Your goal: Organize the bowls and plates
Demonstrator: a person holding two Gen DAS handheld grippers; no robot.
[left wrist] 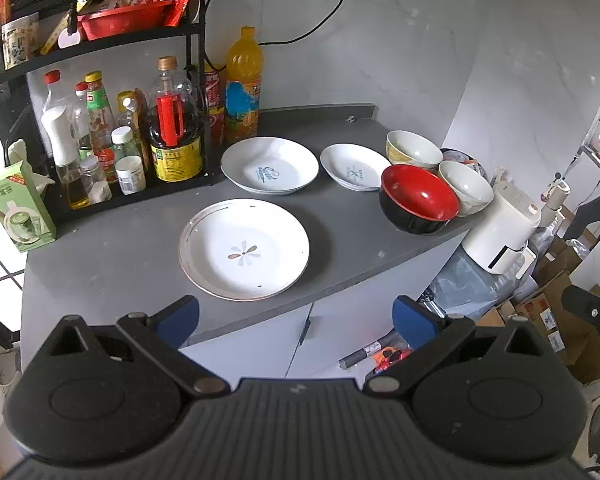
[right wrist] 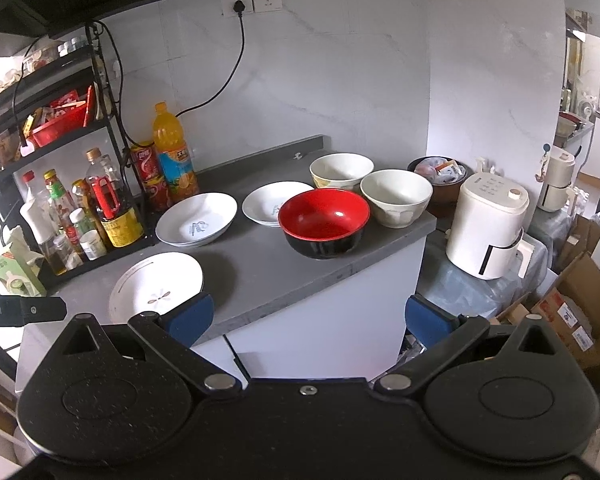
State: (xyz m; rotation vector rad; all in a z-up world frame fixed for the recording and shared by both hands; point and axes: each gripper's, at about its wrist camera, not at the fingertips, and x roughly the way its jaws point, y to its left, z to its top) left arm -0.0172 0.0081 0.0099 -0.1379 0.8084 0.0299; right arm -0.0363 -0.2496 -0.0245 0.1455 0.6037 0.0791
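On the grey counter (left wrist: 132, 240) lie three white plates: a flower-patterned plate (left wrist: 244, 249) (right wrist: 156, 286) nearest, a larger plate with blue script (left wrist: 269, 165) (right wrist: 196, 219) behind it, and a smaller plate (left wrist: 355, 166) (right wrist: 271, 203) to the right. A red-and-black bowl (left wrist: 419, 198) (right wrist: 324, 222) stands near the counter's right edge, with two cream bowls (left wrist: 414, 149) (right wrist: 396, 198) behind it, the far one (right wrist: 341, 170) by the wall. My left gripper (left wrist: 296, 318) is open and empty, short of the counter edge. My right gripper (right wrist: 309, 318) is likewise open and empty.
A black rack (left wrist: 100, 32) with bottles and sauces fills the counter's left side; an orange juice bottle (left wrist: 243, 88) stands beside it. A green carton (left wrist: 18, 208) sits far left. A white appliance (right wrist: 486, 226) and cardboard boxes (right wrist: 572, 312) lie right of the counter.
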